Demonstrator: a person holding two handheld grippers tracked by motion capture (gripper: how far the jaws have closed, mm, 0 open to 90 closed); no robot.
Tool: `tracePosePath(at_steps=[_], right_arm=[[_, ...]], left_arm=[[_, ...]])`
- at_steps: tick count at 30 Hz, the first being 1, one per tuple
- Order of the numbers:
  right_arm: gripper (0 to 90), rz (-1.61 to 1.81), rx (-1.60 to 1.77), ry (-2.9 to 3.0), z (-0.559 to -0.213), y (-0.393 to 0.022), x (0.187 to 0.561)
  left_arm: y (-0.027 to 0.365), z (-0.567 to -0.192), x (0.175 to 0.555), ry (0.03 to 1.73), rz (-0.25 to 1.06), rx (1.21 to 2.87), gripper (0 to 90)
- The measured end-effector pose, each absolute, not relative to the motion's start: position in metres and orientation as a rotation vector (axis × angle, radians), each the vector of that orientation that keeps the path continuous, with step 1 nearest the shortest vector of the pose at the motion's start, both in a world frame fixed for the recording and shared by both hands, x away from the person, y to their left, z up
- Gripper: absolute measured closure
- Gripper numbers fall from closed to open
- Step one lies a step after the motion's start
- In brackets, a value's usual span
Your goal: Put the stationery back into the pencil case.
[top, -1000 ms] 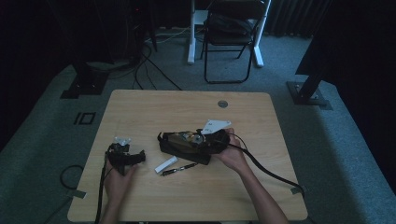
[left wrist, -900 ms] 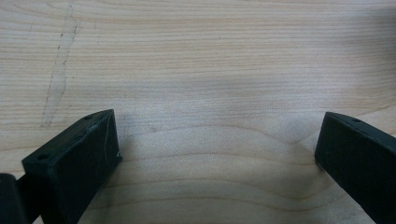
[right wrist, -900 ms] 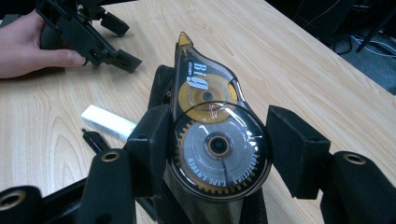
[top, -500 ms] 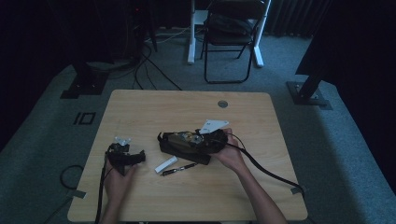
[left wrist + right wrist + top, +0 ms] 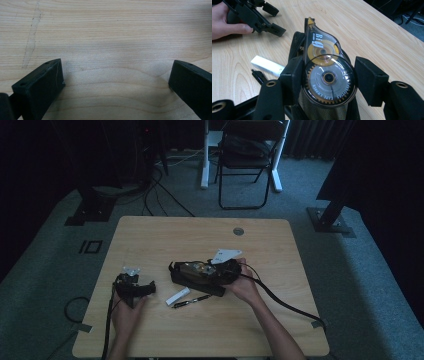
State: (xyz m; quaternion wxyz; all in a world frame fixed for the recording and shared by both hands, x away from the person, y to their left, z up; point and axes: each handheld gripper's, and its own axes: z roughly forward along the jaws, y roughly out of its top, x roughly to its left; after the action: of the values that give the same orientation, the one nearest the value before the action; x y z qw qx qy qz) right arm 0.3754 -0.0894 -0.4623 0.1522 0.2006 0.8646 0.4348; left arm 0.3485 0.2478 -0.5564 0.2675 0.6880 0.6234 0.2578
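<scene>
My right gripper [image 5: 329,80] is shut on a clear correction tape dispenser [image 5: 324,65] with yellow and grey reels. Both pads press its round body. It sits just above the open mouth of a black pencil pouch [image 5: 317,110]. From above, that gripper [image 5: 204,269] lies over the pouch [image 5: 182,275] at the table's middle. My left gripper [image 5: 116,85] is open over bare wood, with nothing between its jaws. It rests at the table's front left [image 5: 136,289], held in a hand.
A white eraser [image 5: 178,296] and a black pen [image 5: 192,300] lie just in front of the pouch. In the right gripper view, the eraser [image 5: 267,65] lies between the pouch and the left gripper [image 5: 274,20]. A round grommet [image 5: 238,231] sits near the far edge.
</scene>
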Motion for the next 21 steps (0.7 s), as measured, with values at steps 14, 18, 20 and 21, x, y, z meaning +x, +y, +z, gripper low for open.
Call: tracePosePath(at_steps=[14, 18, 20, 21], right_arm=[[41.6, 1.230, 0.581, 2.488, -0.469, -0.086, 0.378], [41.6, 1.223, 0.581, 2.489, -0.472, -0.084, 0.379], [41.6, 1.220, 0.585, 2.492, -0.473, -0.084, 0.379], [41.6, 1.218, 0.585, 2.491, -0.473, -0.084, 0.379]], left_arm=[[0.248, -0.556, 0.348, 1.681, 0.696, 1.858, 0.0], [0.248, -0.556, 0.349, 1.682, 0.696, 1.856, 0.0], [0.248, -0.557, 0.349, 1.682, 0.697, 1.855, 0.0], [0.248, -0.556, 0.349, 1.682, 0.696, 1.855, 0.0]])
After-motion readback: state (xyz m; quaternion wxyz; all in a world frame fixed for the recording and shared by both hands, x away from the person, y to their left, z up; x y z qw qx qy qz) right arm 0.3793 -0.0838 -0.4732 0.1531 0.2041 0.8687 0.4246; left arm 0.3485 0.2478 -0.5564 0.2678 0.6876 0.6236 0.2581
